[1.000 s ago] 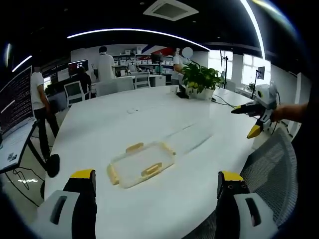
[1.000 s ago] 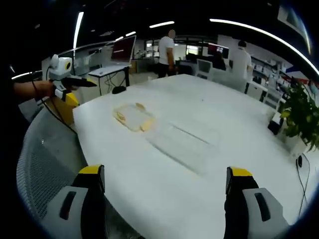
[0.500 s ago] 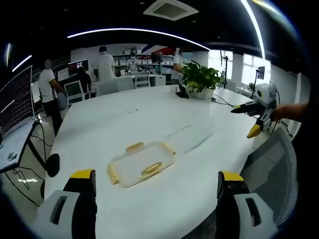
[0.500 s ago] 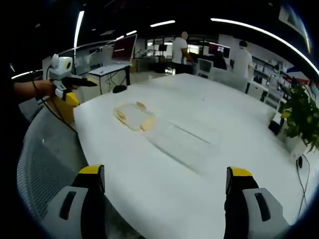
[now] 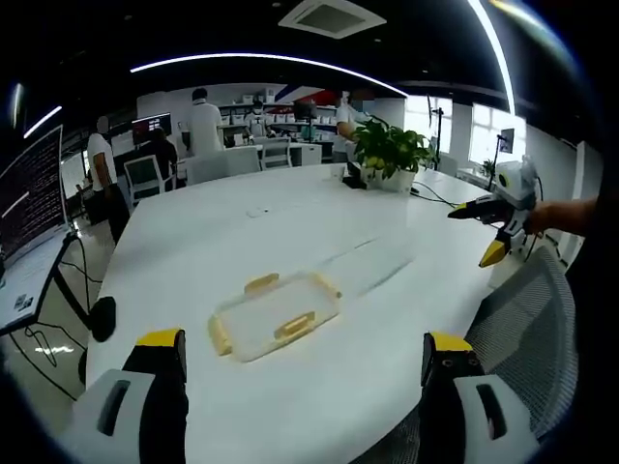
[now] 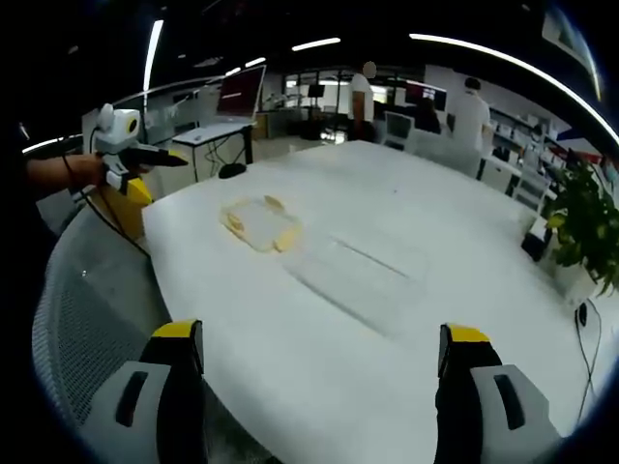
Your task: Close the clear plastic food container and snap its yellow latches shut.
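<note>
The white worktop (image 5: 290, 242) is carrying the lid (image 5: 274, 316) with yellow latches (image 5: 294, 327), lying beside the clear container (image 6: 353, 274). Both the left gripper (image 5: 302, 377) and the right gripper (image 6: 319, 372) are hanging wide open, well short. A misaligned lid is likely to block the latches.

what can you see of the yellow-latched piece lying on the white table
The yellow-latched piece is a flat, clear plastic rectangle with rounded corners, apparently the container's lid. Yellow latches sit on its sides, four as far as the left gripper view shows. It lies flat on the white table, near the edge. Beside it, farther in, lies a clear container, hard to make out. Neither claw touches it.
</note>
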Action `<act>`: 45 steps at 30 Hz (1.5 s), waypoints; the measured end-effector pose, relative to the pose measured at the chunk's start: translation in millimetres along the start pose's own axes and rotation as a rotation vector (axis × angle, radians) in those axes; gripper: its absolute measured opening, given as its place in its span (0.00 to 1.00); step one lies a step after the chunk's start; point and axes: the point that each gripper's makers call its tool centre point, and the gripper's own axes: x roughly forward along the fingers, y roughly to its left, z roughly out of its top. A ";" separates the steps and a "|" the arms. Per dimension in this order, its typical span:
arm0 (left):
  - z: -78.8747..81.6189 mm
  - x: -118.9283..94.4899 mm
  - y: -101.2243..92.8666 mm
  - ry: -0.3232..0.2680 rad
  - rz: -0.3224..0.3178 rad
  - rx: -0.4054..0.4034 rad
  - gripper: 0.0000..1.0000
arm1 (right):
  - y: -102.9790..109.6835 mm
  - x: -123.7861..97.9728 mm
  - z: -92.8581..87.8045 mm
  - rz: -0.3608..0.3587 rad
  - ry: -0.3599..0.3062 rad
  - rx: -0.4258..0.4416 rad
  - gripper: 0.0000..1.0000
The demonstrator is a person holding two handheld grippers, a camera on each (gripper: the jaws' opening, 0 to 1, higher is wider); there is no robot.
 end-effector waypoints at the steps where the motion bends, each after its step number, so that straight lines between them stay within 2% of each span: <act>1: 0.1 0.0 0.1 0.000 0.000 0.000 0.99 | -0.1 -0.1 0.0 0.000 0.000 0.000 0.99; 24: -3.5 -1.3 6.8 0.024 -0.012 -0.001 0.99 | -2.7 -2.1 5.2 0.010 0.022 -0.018 0.99; 36: -7.7 -2.4 7.8 0.061 -0.054 0.027 0.99 | 3.3 0.7 18.1 0.073 0.050 -0.074 0.99; 45: -9.7 -2.9 16.6 0.093 -0.076 0.059 0.98 | 11.3 8.3 19.2 0.138 0.087 -0.120 0.97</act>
